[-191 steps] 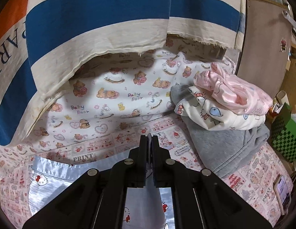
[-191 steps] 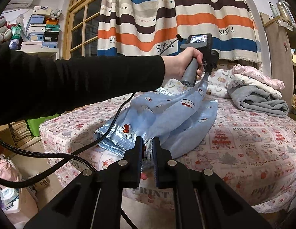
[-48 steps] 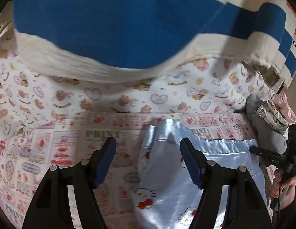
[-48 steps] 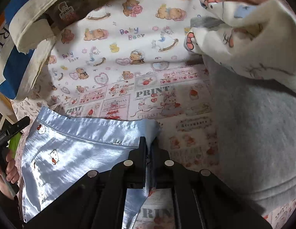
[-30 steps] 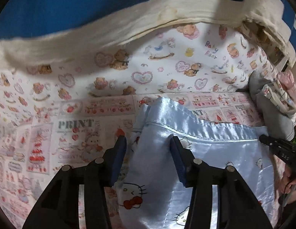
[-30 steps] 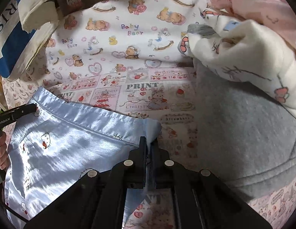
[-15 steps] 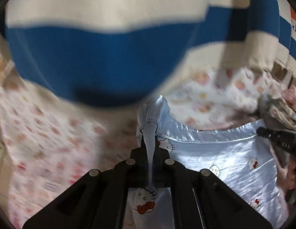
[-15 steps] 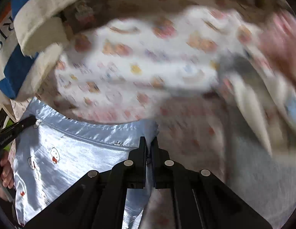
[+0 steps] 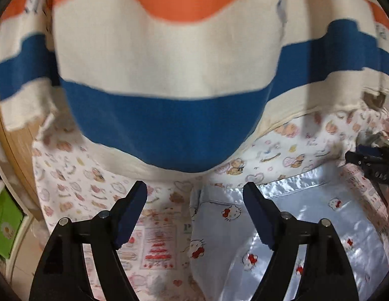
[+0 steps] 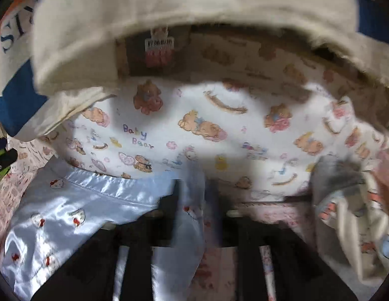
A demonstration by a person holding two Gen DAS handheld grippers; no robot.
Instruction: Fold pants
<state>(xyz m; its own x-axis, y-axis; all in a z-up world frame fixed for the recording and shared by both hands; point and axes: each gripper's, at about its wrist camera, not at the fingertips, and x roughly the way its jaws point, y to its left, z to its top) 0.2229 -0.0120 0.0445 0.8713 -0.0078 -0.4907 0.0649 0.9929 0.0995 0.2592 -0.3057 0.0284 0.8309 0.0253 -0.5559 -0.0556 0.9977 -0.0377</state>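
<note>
Since half a second ago, both our grippers — left gripper (image 9: pixel 194 198), right gripper (image 10: pixel 194 195) — have just been opening, jaws wide, releasing the satin pants (image 9: pixel 307 215) onto the bedsheet (image 9: pixel 157 248).

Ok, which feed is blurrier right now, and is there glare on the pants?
Right wrist view is worse: its gripper is smeared and the pillow soft. Left wrist view blurs mainly the striped curtain. Bright sheen on the pants in both.

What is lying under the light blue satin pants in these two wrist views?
The pants lie on the pink printed bedsheet, which shows around their edges. Whatever the sheet carries directly beneath the satin is covered and cannot be seen.
</note>
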